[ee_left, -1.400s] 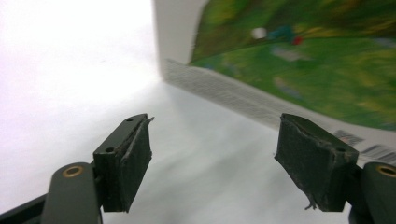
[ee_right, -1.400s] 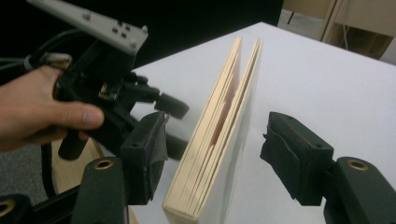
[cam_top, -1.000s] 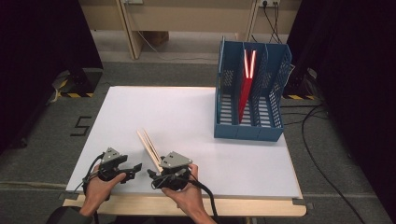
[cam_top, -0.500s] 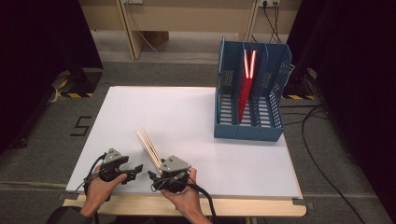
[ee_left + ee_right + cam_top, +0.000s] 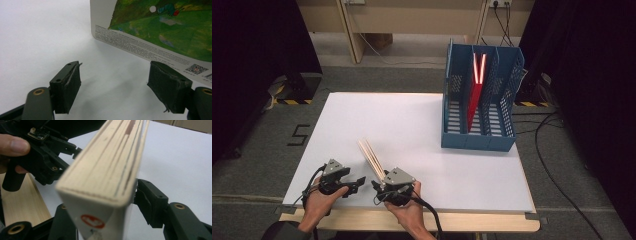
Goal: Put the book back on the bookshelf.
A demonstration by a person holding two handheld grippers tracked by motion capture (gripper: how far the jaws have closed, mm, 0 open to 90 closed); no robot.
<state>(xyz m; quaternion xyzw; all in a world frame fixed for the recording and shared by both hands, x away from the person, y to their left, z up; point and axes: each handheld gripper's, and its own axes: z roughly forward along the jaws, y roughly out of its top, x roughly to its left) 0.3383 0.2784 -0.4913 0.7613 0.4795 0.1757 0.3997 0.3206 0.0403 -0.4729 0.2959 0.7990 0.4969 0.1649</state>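
Closest in, the right gripper (image 5: 382, 187) has a children's board book (image 5: 372, 156) standing on edge between its jaws, which have just been closing — the right pad meets the pages' side, the other is hidden. Just beside it, the left gripper (image 5: 360, 180) rests released on the white bench (image 5: 412, 125). Farther back stands a blue file rack (image 5: 479, 100) — a red folder (image 5: 474, 97) upright inside.

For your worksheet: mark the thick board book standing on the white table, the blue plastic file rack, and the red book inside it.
Thick cream-edged board book (image 5: 371, 156), high view: on its page edges.
Blue plastic file rack (image 5: 479, 140), high view: on its front wall.
Red book (image 5: 474, 97), high view: on its cover.
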